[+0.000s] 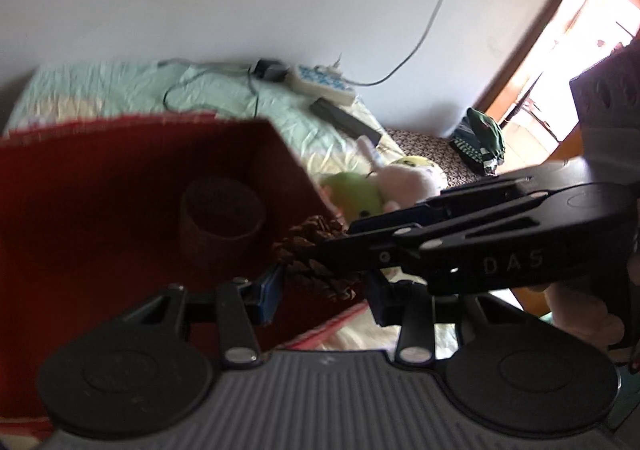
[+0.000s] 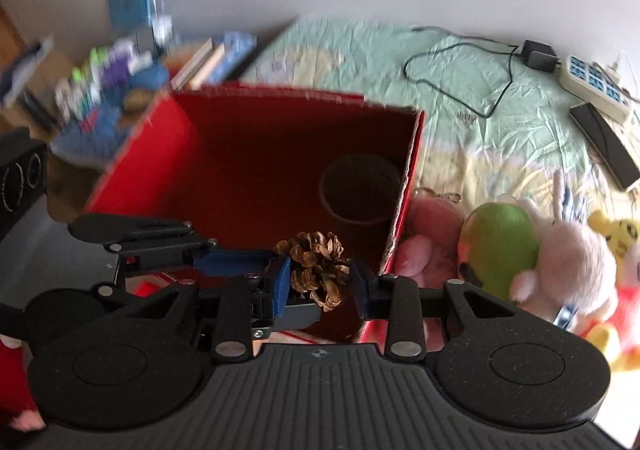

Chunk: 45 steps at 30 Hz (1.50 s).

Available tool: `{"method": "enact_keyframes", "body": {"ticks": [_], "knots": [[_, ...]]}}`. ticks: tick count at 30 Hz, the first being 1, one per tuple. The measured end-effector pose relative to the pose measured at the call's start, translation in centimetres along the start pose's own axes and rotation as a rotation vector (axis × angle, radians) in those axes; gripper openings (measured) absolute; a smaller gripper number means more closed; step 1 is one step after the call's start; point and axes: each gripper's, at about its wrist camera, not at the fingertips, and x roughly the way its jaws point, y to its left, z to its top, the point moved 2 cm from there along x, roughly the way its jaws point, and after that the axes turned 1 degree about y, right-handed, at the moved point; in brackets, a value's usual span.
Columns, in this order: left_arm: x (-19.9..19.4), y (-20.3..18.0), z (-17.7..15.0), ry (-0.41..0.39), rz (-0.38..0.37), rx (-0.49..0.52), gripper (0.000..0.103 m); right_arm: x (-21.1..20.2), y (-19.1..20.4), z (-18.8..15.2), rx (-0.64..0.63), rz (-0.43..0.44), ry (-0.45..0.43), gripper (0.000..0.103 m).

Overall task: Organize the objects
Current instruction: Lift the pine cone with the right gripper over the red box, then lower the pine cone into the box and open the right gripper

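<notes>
A brown pine cone (image 1: 308,250) (image 2: 316,270) hangs over the near right corner of an open red box (image 1: 100,178) (image 2: 412,154). My left gripper (image 1: 324,294) is shut on the cone, with blue pads at either side of it. My right gripper (image 2: 318,286) is shut on the same cone. In the left wrist view the right gripper (image 1: 332,240) reaches in from the right. In the right wrist view a left finger (image 2: 232,262) comes in from the left. A brown woven cup (image 1: 222,222) (image 2: 360,190) stands inside the box.
The box sits on a bed with a pale green sheet (image 2: 460,90). Plush toys (image 2: 500,246) crowd the box's right side. A power strip (image 2: 592,86), a charger with cable (image 2: 536,54) and a black bar (image 2: 604,146) lie farther back. Books and clutter (image 2: 120,90) sit left.
</notes>
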Motion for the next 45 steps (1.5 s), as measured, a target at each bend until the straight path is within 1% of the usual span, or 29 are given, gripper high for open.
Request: {"method": "enact_keyframes", "body": {"ticks": [3, 6, 9, 11, 16, 19, 20, 21, 23, 28, 35, 40, 45], "knots": [[1.5, 0.5, -0.2, 0.014, -0.002, -0.035, 0.042, 1.2, 0.4, 0.5, -0.064, -0.035, 0.076, 0.035], [2.8, 0.6, -0.6, 0.042, 0.007, -0.043, 0.042, 1.8, 0.7, 1.1, -0.097, -0.058, 0.108, 0.036], [3.4, 0.8, -0.8, 0.052, 0.017, -0.046, 0.042, 2.3, 0.8, 1.4, -0.129, -0.083, 0.126, 0.036], [3.6, 1.1, -0.8, 0.066, 0.007, -0.059, 0.042, 2.5, 0.8, 1.4, -0.13, -0.087, 0.135, 0.036], [4.6, 1.5, -0.5, 0.089, 0.013, -0.053, 0.044, 2.9, 0.4, 1.6, -0.122, -0.085, 0.138, 0.035], [5.3, 1.7, -0.2, 0.105, 0.024, -0.052, 0.049, 2.8, 0.5, 1.7, -0.11, -0.079, 0.129, 0.038], [5.3, 1.8, -0.1, 0.107, 0.023, -0.053, 0.052, 2.7, 0.4, 1.8, -0.107, -0.078, 0.125, 0.038], [5.5, 1.9, -0.1, 0.112, 0.025, -0.055, 0.056, 2.7, 0.5, 1.8, -0.103, -0.078, 0.121, 0.038], [5.7, 2.2, 0.0, 0.119, 0.034, -0.06, 0.06, 2.6, 0.4, 1.8, -0.089, -0.078, 0.109, 0.038], [6.1, 2.6, 0.1, 0.124, 0.026, -0.078, 0.061, 2.0, -0.1, 1.7, -0.044, -0.07, 0.053, 0.037], [5.6, 2.4, -0.1, 0.119, 0.039, -0.057, 0.06, 1.1, -0.7, 0.9, 0.037, -0.051, -0.041, 0.036], [4.4, 2.2, -0.1, 0.106, 0.086, -0.043, 0.06, 0.6, -0.8, 0.0, 0.087, -0.04, -0.089, 0.036], [2.8, 1.7, 0.1, 0.084, 0.189, -0.002, 0.06, 0.1, -0.8, -1.0, 0.144, -0.036, -0.141, 0.036]]}}
